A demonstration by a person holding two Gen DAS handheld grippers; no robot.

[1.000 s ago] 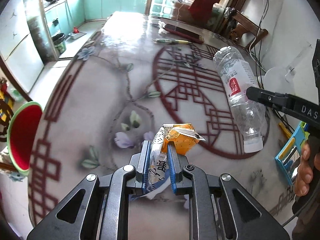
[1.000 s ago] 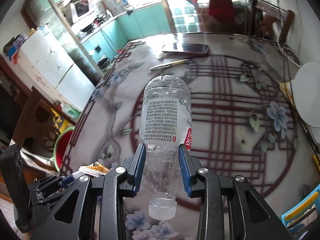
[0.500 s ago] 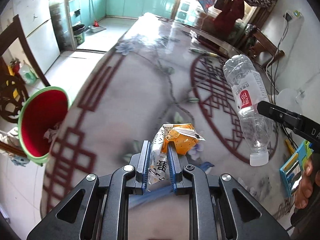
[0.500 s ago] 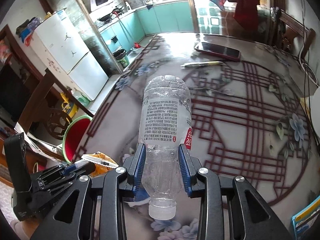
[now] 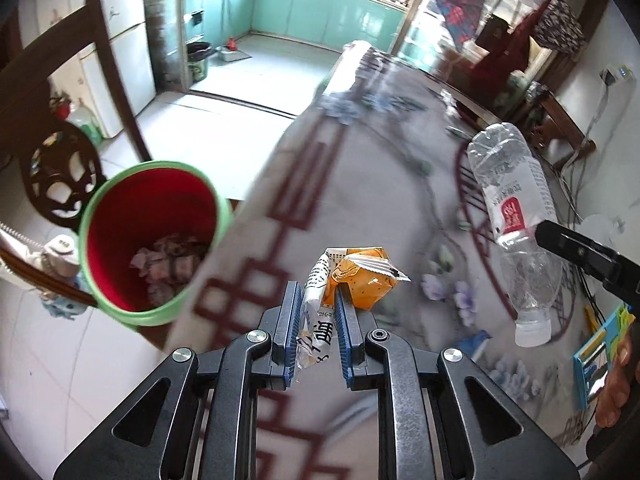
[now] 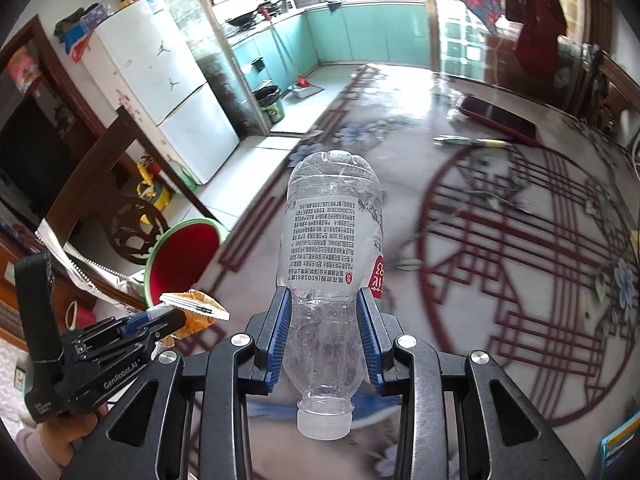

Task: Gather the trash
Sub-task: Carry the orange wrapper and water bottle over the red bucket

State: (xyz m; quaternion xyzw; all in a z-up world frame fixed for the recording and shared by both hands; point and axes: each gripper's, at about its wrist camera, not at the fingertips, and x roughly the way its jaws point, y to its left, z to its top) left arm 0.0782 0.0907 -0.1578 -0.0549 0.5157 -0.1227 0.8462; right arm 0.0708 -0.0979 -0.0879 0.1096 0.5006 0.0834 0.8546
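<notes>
My left gripper [image 5: 317, 312] is shut on a crumpled orange and white snack wrapper [image 5: 360, 276], held above the table's left edge. A red bin with a green rim [image 5: 154, 236] stands on the floor to the left of the table, with crumpled paper inside; it also shows in the right wrist view [image 6: 182, 258]. My right gripper [image 6: 325, 320] is shut on an empty clear plastic bottle [image 6: 332, 240], cap end toward the camera, held over the table. The bottle also shows in the left wrist view [image 5: 516, 216]. The left gripper and wrapper [image 6: 192, 308] show at lower left in the right wrist view.
The patterned table [image 6: 500, 240] carries a dark red phone [image 6: 496, 118] and a pen [image 6: 472, 142] at its far end. A dark wooden chair [image 5: 60, 152] stands behind the bin. A white fridge [image 6: 168, 92] and a kitchen lie beyond.
Both grippers have swung left toward the table's edge with their loads. The red bin has come closer and more fully into both views.
</notes>
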